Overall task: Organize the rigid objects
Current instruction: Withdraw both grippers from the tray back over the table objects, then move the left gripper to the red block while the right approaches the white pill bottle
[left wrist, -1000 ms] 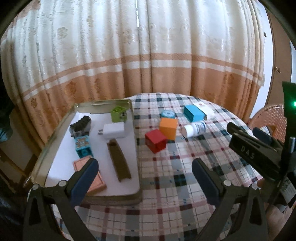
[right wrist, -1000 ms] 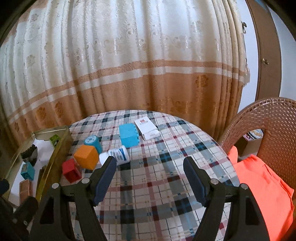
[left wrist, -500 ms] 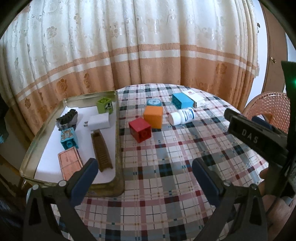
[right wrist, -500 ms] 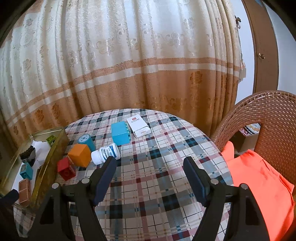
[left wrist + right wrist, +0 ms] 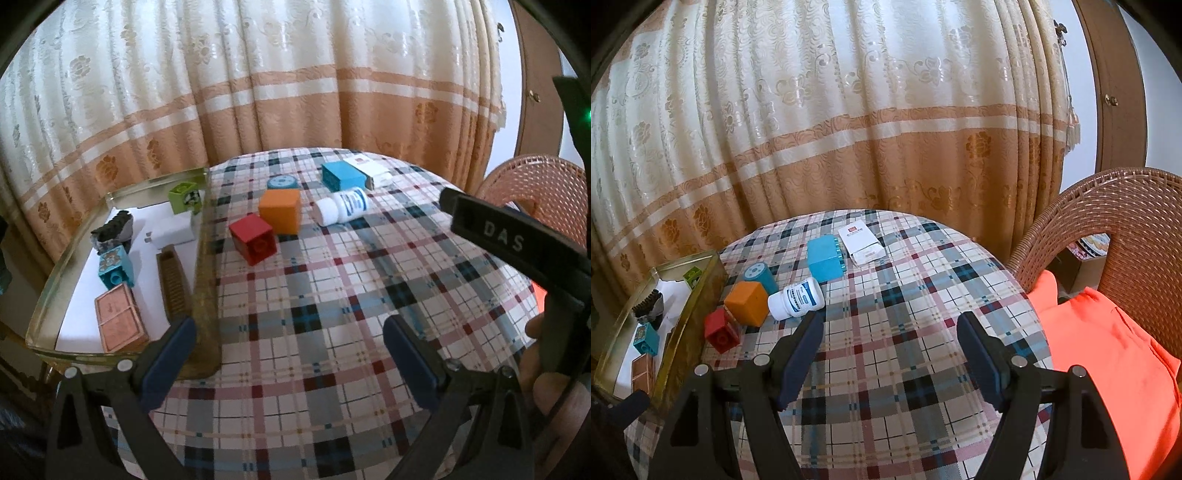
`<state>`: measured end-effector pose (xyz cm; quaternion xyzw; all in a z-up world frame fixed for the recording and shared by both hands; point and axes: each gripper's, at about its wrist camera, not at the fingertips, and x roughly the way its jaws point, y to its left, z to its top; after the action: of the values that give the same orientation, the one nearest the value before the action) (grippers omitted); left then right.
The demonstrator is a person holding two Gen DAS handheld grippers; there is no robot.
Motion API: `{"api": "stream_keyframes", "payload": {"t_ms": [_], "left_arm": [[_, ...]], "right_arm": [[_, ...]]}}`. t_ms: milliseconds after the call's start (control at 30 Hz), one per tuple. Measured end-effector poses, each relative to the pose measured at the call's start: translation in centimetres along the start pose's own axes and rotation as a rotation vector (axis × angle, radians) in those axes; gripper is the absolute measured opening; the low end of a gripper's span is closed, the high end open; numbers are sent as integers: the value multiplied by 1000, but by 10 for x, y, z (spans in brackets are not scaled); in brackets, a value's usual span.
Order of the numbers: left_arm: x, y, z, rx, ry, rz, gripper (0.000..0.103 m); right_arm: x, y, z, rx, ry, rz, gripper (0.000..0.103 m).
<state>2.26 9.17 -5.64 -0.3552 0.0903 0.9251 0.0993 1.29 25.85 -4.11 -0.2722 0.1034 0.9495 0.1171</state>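
Observation:
Loose on the plaid tablecloth lie a red brick, an orange cube, a white pill bottle on its side, a teal round piece, a blue box and a white carton. The gold tray at left holds several pieces, among them a green brick and a teal brick. My left gripper hangs open above the cloth beside the tray's near corner, nothing between its fingers. My right gripper is open too, just short of the pill bottle.
A wicker chair with an orange cloth stands right of the round table. A cream and tan curtain hangs close behind. The right gripper's black body and a hand show at the left view's right edge.
The left gripper has shifted right and lower, from over the tray to over the cloth beside it. The right gripper has barely moved. Both stay open.

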Motion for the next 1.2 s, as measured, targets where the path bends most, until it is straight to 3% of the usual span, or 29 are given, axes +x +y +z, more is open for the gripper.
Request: {"api": "stream_keyframes", "payload": {"t_ms": [600, 967, 1200], "left_arm": [[13, -12, 12, 38, 13, -8, 102], [41, -28, 43, 84, 2, 60, 102], [63, -29, 45, 56, 67, 115, 102]], "right_arm": [[7, -5, 0, 25, 42, 5, 77], [11, -10, 0, 46, 62, 19, 77], [16, -17, 0, 89, 85, 23, 77]]}}
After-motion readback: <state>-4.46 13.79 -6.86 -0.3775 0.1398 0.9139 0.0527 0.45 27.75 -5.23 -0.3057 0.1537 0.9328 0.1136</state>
